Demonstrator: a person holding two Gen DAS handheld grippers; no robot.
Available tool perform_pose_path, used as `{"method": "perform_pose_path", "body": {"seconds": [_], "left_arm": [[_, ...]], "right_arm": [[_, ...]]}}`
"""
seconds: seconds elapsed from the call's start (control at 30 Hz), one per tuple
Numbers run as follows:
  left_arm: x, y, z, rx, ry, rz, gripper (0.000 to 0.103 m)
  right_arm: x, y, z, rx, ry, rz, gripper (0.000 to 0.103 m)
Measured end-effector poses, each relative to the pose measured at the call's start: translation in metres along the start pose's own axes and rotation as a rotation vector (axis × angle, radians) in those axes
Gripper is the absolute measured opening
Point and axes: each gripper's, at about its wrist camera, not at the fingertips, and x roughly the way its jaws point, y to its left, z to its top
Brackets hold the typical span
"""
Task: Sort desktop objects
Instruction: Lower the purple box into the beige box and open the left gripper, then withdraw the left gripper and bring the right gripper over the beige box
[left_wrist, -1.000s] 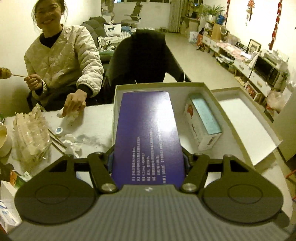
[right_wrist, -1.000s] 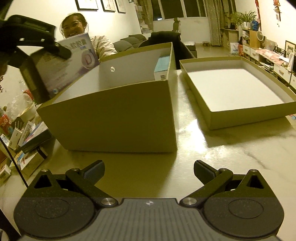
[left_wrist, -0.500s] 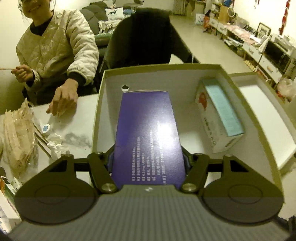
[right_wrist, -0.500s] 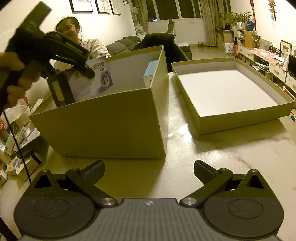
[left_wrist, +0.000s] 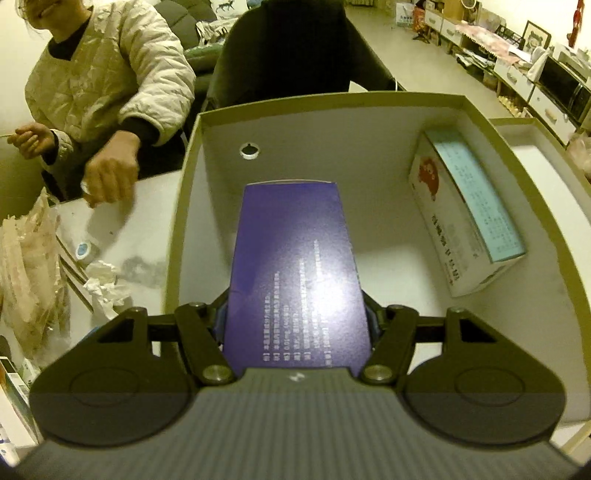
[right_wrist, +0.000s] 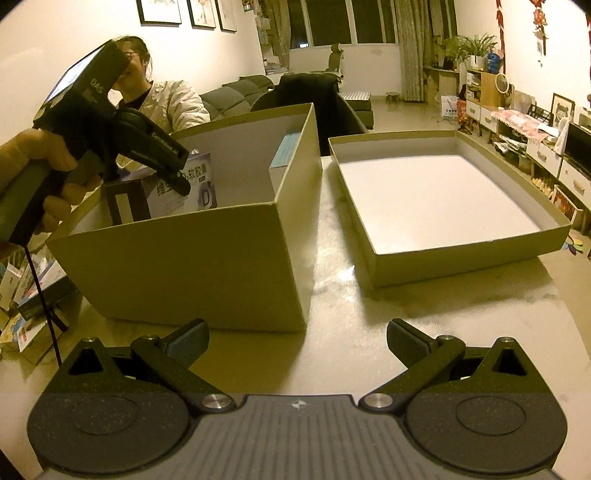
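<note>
My left gripper (left_wrist: 295, 314) is shut on a purple box (left_wrist: 295, 273) and holds it inside the tall cardboard box (left_wrist: 184, 192), tilted downward. In the right wrist view the left gripper (right_wrist: 173, 177) and the purple box (right_wrist: 184, 190) show dipping below the tall box's (right_wrist: 192, 262) rim. A white and light-blue box (left_wrist: 465, 225) lies against the tall box's right wall. My right gripper (right_wrist: 297, 339) is open and empty, low over the table in front of the tall box.
A shallow lid (right_wrist: 436, 199) lies open to the right of the tall box. A seated person (left_wrist: 107, 92) reaches onto the table at the left. Crumpled tissue (left_wrist: 103, 284) and a plastic bag (left_wrist: 29, 273) lie there. Several small boxes (right_wrist: 29, 288) are piled at left.
My left gripper has moved forward and down, carrying the purple box from above the tall box's rim to inside it. My right gripper has stayed open and nearly still.
</note>
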Motion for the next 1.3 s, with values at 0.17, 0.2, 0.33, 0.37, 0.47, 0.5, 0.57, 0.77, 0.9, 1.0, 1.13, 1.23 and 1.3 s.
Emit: {"method": "perform_pose_path", "body": {"seconds": [0.17, 0.2, 0.33, 0.37, 0.47, 0.5, 0.57, 0.77, 0.9, 1.0, 1.13, 1.23, 1.3], "left_arm": [[0.002, -0.002, 0.003, 0.012, 0.021, 0.003, 0.066], [0.002, -0.001, 0.003, 0.013, 0.023, 0.002, 0.068], [-0.011, 0.005, 0.001, 0.016, 0.005, -0.006, 0.075], [-0.015, 0.007, 0.001, 0.016, -0.002, -0.005, 0.077], [-0.027, 0.014, -0.003, 0.009, -0.022, -0.008, 0.082], [-0.031, 0.017, -0.004, 0.006, -0.027, -0.014, 0.083], [-0.038, 0.023, -0.009, -0.002, -0.034, -0.042, 0.082], [-0.056, 0.036, -0.024, -0.035, -0.039, -0.127, 0.083], [-0.069, 0.036, -0.033, -0.029, -0.055, -0.150, 0.085], [-0.081, 0.039, -0.040, -0.016, -0.076, -0.162, 0.087], [-0.093, 0.047, -0.053, -0.002, -0.086, -0.204, 0.091], [-0.097, 0.055, -0.064, 0.014, -0.080, -0.247, 0.092], [-0.098, 0.059, -0.072, 0.034, -0.073, -0.277, 0.093]], "right_arm": [[-0.004, 0.002, 0.005, -0.020, -0.020, 0.001, 0.103], [-0.006, 0.002, 0.006, -0.022, -0.025, 0.001, 0.103], [-0.010, 0.003, 0.011, -0.041, -0.041, -0.009, 0.103], [-0.010, 0.003, 0.012, -0.045, -0.043, -0.012, 0.103], [-0.011, 0.005, 0.016, -0.055, -0.051, -0.012, 0.103], [-0.011, 0.005, 0.017, -0.057, -0.054, -0.009, 0.103], [-0.012, 0.007, 0.020, -0.063, -0.061, 0.000, 0.103], [-0.020, 0.020, 0.033, -0.129, -0.083, 0.045, 0.103], [-0.023, 0.026, 0.044, -0.159, -0.077, 0.099, 0.103], [-0.025, 0.029, 0.052, -0.175, -0.074, 0.128, 0.103], [-0.027, 0.032, 0.066, -0.197, -0.062, 0.187, 0.103], [-0.027, 0.034, 0.082, -0.223, -0.040, 0.235, 0.103], [-0.024, 0.036, 0.094, -0.239, -0.023, 0.258, 0.103]]}}
